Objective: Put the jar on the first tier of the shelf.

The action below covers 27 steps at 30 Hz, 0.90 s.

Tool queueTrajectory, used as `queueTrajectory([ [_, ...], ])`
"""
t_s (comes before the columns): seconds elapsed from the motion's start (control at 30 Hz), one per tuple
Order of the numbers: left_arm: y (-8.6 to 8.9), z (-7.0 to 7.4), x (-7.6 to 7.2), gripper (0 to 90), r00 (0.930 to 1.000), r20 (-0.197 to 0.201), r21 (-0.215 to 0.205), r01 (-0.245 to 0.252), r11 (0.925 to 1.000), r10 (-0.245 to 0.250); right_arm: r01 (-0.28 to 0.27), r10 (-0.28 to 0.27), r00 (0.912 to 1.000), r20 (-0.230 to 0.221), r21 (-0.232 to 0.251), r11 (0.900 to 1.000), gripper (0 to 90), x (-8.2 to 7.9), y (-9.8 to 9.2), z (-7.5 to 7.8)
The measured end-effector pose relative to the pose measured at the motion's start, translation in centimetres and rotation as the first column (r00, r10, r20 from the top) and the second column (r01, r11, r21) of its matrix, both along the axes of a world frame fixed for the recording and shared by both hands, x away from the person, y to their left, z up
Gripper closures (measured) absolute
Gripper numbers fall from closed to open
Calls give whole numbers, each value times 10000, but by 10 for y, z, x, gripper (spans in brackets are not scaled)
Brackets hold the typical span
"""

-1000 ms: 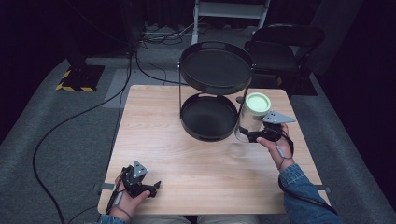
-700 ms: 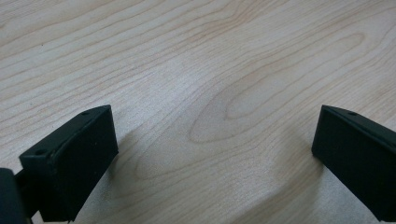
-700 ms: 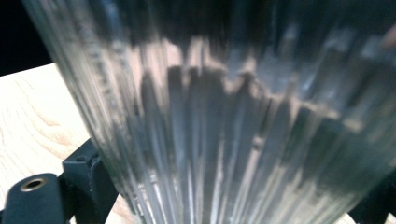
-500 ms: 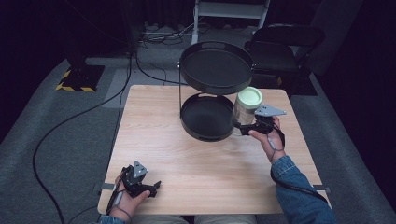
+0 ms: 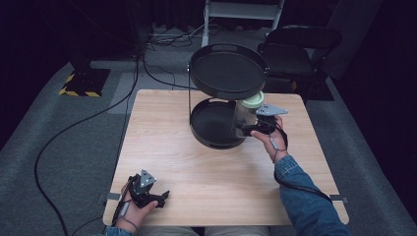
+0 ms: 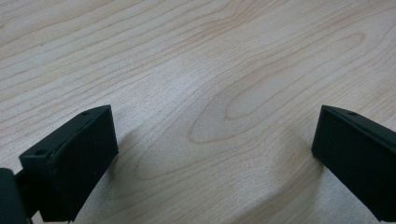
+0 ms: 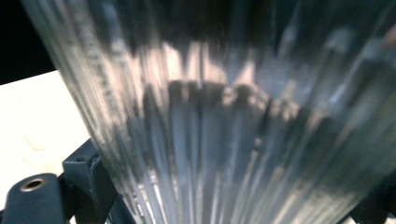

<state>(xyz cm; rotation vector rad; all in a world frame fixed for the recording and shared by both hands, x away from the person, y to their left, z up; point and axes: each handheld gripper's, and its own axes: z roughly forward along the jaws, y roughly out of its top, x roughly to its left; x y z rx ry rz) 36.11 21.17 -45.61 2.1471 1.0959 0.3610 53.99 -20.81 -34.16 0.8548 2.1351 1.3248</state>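
Observation:
A ribbed clear glass jar (image 5: 245,115) with a pale green lid (image 5: 253,100) hangs over the right rim of the lower tray (image 5: 211,138) of a black two-tier stand. My right gripper (image 5: 246,130) is shut on the jar's lower body. Seen close in the right gripper view, the jar's ribbed glass (image 7: 233,121) sits between the jaws. The lid is tucked just under the edge of the upper tray (image 5: 227,72). My left gripper (image 5: 156,196) rests open on the wooden table (image 5: 196,172) at the near left; its fingers (image 6: 70,158) stand wide apart over bare wood.
The two-tier stand occupies the back middle of the table. Behind the table are a black chair (image 5: 300,49), a metal shelf frame (image 5: 243,12) and cables (image 5: 74,128) on the grey floor. A black box with yellow stripes (image 5: 83,83) lies at the back left.
My right gripper has carried the jar left and forward, from beside the stand to over the lower tray's right rim, under the upper tray. The left gripper has stayed put.

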Motion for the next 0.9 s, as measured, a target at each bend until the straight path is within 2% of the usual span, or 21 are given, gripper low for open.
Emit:
queueTrajectory([
  [0.3, 0, 0, 0, 2, 10000, 3, 11, 24, 10000, -24, 19, -18, 10000, 19, -142, 9999, 115, 15, 21, -8],
  [0.9, 0, 0, 1, 2, 10000, 12, -7, 48, 10000, -48, 245, -246, 9994, -228, -44, 9997, 115, 38, 50, -32],
])
